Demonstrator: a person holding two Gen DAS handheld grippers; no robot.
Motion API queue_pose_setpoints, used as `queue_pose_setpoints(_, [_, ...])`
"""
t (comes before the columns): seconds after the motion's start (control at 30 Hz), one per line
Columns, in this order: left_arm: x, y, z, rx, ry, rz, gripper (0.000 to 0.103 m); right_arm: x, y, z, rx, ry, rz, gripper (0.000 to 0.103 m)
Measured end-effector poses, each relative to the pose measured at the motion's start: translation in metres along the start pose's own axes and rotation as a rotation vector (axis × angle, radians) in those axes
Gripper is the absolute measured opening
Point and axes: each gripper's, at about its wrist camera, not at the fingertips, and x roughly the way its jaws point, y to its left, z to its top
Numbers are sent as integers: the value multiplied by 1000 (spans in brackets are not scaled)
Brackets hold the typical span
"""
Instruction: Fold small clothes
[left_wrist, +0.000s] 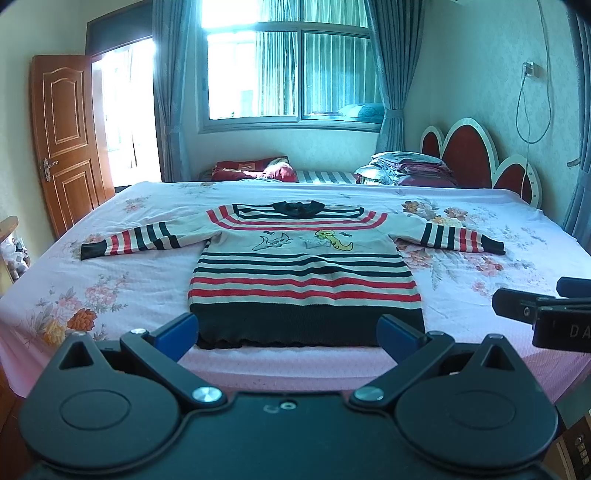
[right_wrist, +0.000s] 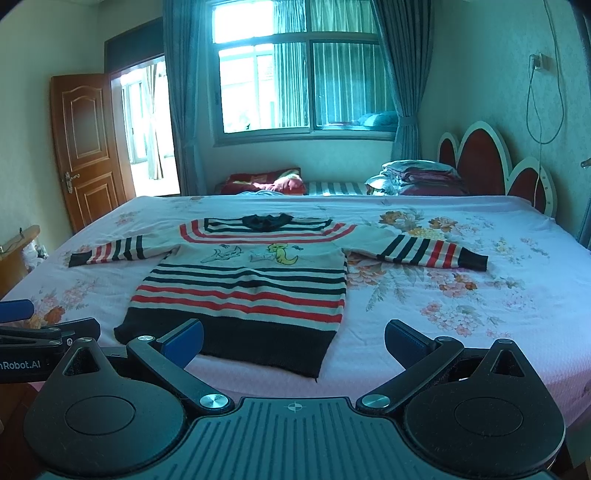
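The left gripper (left_wrist: 288, 332) hangs released at the sweater's (left_wrist: 303, 273) hem; the right gripper (right_wrist: 293, 341) gapes beside it; the sweater lies flat mid-bed (right_wrist: 480, 332), sleeves spread, bare sheet around.

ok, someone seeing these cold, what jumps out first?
The striped sweater with cartoon figures on the chest, spread flat with both sleeves out, near the close edge of the floral pink bed sheet. Next, the two grippers: the left gripper open in front of the dark hem, the right gripper open at the hem's right corner, neither touching cloth. Behind, a bright window and a red scalloped headboard.
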Motion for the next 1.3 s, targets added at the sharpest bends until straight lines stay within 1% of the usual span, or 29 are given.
queue_pose_setpoints(1.3, [-2, 0, 0, -7, -1, 8, 103, 3, 0, 1, -10, 8, 14, 103])
